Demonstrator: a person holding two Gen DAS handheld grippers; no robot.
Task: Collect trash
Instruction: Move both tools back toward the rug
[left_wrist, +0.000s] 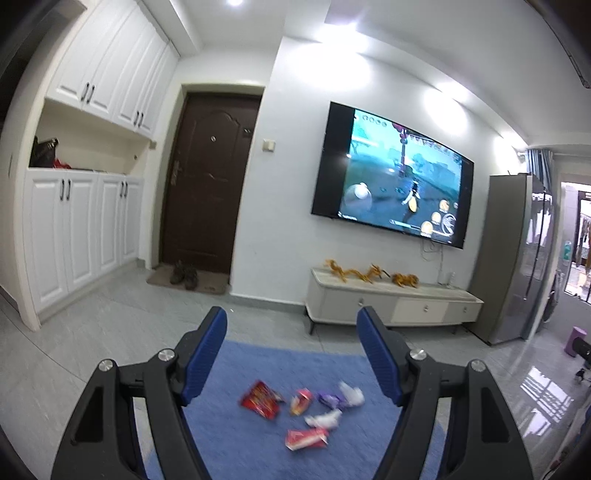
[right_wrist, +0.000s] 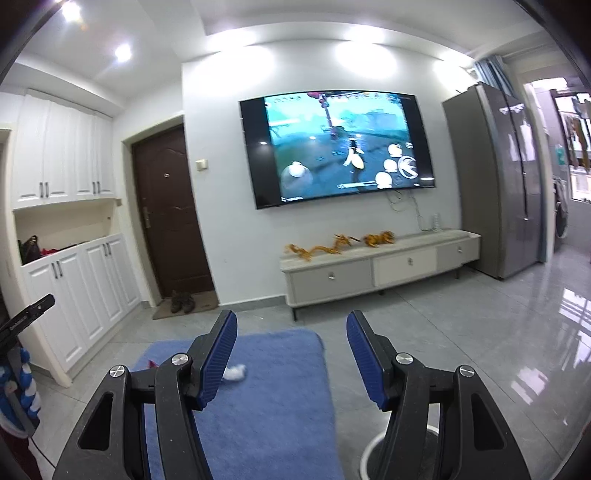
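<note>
Several pieces of trash lie on a blue rug (left_wrist: 258, 369): a red snack wrapper (left_wrist: 261, 398), a small red-orange wrapper (left_wrist: 301, 400), a purple wrapper (left_wrist: 330, 399), a crumpled white tissue (left_wrist: 351, 393), another white scrap (left_wrist: 325, 419) and a red-white packet (left_wrist: 306, 438). My left gripper (left_wrist: 293, 317) is open and empty, held above and short of the trash. My right gripper (right_wrist: 291, 319) is open and empty above the rug (right_wrist: 266, 387). In the right wrist view only one white tissue (right_wrist: 235, 372) shows, beside the left finger. A round white bin rim (right_wrist: 373, 456) shows at the bottom.
A white TV cabinet (left_wrist: 391, 302) stands under a wall TV (left_wrist: 395, 173). A brown door (left_wrist: 207, 184) with shoes on a mat (left_wrist: 184, 277) is ahead left. White cupboards (left_wrist: 81, 236) line the left wall. A grey fridge (left_wrist: 517, 254) stands at right.
</note>
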